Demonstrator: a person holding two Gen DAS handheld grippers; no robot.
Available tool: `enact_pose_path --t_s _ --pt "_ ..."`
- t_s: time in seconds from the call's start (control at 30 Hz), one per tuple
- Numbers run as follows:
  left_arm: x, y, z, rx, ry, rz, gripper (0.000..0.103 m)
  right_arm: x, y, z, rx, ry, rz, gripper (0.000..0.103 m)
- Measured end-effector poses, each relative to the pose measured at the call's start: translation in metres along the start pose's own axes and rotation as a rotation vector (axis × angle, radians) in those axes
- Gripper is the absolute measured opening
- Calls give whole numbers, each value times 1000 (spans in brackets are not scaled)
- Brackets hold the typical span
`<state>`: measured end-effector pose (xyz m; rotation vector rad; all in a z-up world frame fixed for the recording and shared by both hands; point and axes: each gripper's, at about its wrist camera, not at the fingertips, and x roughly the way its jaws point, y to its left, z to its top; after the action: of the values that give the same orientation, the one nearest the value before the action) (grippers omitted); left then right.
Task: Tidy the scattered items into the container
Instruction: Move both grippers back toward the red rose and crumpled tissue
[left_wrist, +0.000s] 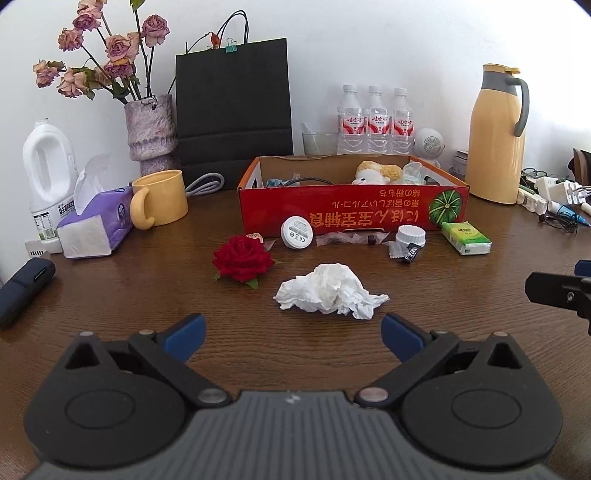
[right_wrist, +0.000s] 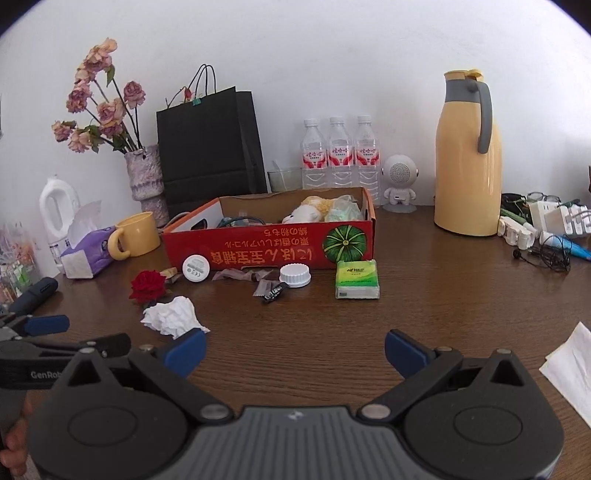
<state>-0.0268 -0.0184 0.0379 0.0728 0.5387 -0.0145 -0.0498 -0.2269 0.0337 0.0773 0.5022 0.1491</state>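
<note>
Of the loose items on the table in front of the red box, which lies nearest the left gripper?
The crumpled white tissue, lying just ahead of the open left gripper. The red rose, round white disc, white cap and green tissue pack sit farther back toward the box.

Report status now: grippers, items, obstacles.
Both hand-held grippers open, empty. Left hand-held gripper faces crumpled tissue; red box beyond. Nothing between them.

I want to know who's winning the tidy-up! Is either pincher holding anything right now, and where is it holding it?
Nothing is held. The left gripper is open, with the crumpled tissue lying ahead of it. The right gripper is open over bare table.
</note>
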Motion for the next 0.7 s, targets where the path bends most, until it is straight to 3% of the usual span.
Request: enact_pose_path --t_s 0.33,0.7 --pt "46 -15 17 50 55 -14 103 41 -12 12 2 52 -38 103" --pt "87 -26 27 75 93 -48 103 60 -22 2 42 131 -55 103"
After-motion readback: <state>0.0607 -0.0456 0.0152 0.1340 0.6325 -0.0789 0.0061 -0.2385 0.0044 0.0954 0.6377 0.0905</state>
